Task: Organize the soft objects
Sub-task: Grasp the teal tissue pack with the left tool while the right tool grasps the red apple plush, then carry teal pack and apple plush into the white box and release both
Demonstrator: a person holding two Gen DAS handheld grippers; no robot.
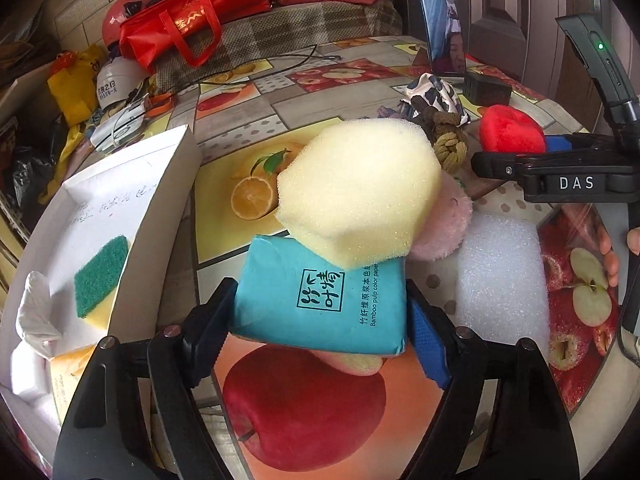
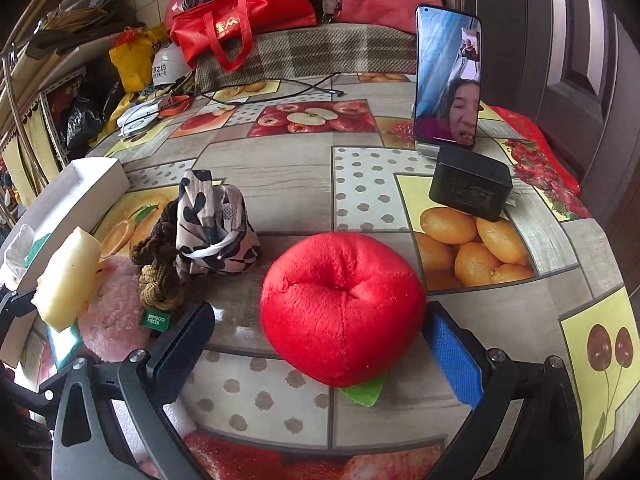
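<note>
My left gripper (image 1: 320, 316) is shut on a teal tissue pack (image 1: 324, 300), held above the table with a pale yellow sponge (image 1: 356, 196) resting on its far end. My right gripper (image 2: 320, 344) is open, its fingers either side of a red plush apple (image 2: 340, 304) that sits on the table, not touching it. The white box (image 1: 120, 184) at the left holds a green-and-yellow scrub sponge (image 1: 100, 276) and white foam pieces. A pink fluffy pad (image 1: 444, 224), a white foam sheet (image 1: 500, 276), a braided rope toy (image 2: 160, 264) and a black-and-white cloth bundle (image 2: 216, 232) lie between.
A phone (image 2: 448, 80) on a stand and a black box (image 2: 468, 188) stand at the back right of the fruit-print table. Red bags (image 2: 240, 12), helmets and cables crowd the far edge. The right gripper body (image 1: 568, 172) shows at the right of the left wrist view.
</note>
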